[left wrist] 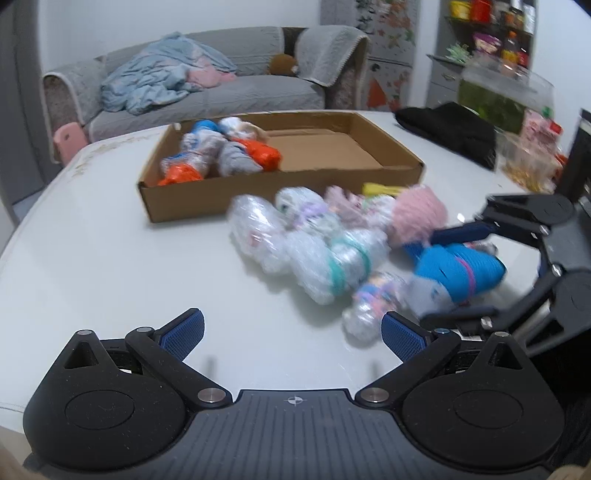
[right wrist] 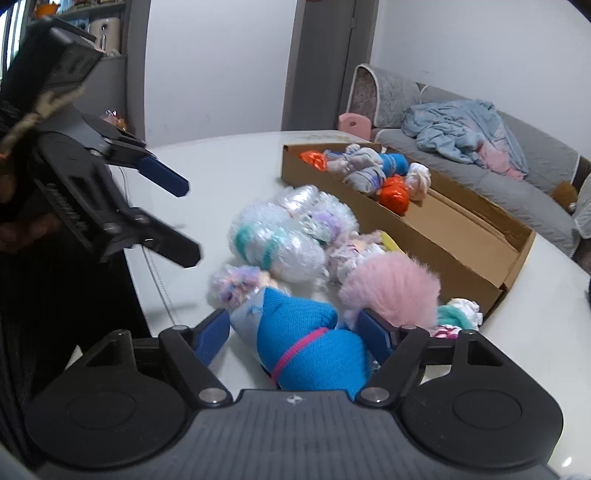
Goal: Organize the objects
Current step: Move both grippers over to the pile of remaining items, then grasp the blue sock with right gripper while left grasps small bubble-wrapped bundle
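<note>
A flat cardboard box [left wrist: 280, 181] [right wrist: 436, 240] on the white table holds several wrapped yarn bundles, some orange [left wrist: 264, 155] [right wrist: 394, 194]. A pile of bundles lies in front of it: plastic-wrapped white ones [left wrist: 314, 254] [right wrist: 273, 243], a fluffy pink one [left wrist: 417, 214] [right wrist: 391, 284], and a blue bundle with a pink band [left wrist: 458, 273] [right wrist: 306, 350]. My right gripper [right wrist: 295, 334] [left wrist: 436, 273] is open with its jaws standing on either side of the blue bundle. My left gripper [left wrist: 293, 332] [right wrist: 184, 225] is open and empty, near the pile's edge.
A black cloth [left wrist: 450, 129] and a clear snack container [left wrist: 528, 158] lie at the table's far right. A grey sofa [left wrist: 207, 88] with a blue blanket stands behind the table, beside a pink stool [left wrist: 68, 138]. Shelves with jars [left wrist: 495, 33] stand at the back right.
</note>
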`<state>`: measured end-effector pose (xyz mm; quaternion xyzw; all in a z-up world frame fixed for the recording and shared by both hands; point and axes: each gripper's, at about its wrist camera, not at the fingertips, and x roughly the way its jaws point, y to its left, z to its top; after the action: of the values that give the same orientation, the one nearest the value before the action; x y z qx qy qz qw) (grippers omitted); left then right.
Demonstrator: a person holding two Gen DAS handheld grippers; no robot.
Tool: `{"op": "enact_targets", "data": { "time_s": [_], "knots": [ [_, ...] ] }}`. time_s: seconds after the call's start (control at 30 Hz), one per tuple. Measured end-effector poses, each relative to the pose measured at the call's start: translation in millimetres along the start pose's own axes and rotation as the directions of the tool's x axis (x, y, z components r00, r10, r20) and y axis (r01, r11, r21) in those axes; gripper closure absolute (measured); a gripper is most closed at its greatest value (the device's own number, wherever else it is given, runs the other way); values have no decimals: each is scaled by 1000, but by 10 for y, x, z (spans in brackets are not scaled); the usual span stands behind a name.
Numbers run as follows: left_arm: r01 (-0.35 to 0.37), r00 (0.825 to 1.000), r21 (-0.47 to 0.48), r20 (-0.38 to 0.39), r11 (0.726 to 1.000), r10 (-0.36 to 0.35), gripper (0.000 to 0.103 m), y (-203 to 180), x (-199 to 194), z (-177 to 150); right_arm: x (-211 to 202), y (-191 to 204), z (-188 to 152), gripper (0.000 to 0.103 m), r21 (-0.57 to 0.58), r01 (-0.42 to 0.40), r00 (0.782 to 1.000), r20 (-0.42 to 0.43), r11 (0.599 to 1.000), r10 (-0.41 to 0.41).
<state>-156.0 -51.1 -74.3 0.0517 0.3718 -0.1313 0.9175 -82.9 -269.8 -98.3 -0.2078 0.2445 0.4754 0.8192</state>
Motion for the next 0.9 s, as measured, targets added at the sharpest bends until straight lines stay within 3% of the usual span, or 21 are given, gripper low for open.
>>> {"op": "enact_targets", "data": {
  "time_s": [0.13, 0.3, 0.47, 0.57, 0.63, 0.9],
  "knots": [
    [48, 999, 45, -21, 998, -47, 1, -112, 70, -60, -145, 30, -149, 45, 21, -11, 1000, 7, 1000, 11],
    [111, 993, 49, -38, 993, -109, 1, -213, 242, -66, -247, 99, -298, 48, 37, -32, 999, -15, 999, 33],
    [147, 989, 66, -38, 987, -145, 1, -269, 333, -78, -269, 63, -351, 43, 77, -13, 1000, 11, 997, 12],
    [173, 985, 84, -27, 981, -171, 4, -292, 337, -76, -245, 29, -346, 46, 103, -42, 999, 23, 994, 40],
    [179, 984, 98, -19, 979, -177, 5, -296, 341, -86, -230, 5, -361, 53, 120, -60, 998, 15, 991, 59],
    [220, 975, 134, 3, 966, -222, 2, -361, 375, -106, -368, -123, -390, 56, 209, -107, 993, 65, 972, 96]
  ]
}}
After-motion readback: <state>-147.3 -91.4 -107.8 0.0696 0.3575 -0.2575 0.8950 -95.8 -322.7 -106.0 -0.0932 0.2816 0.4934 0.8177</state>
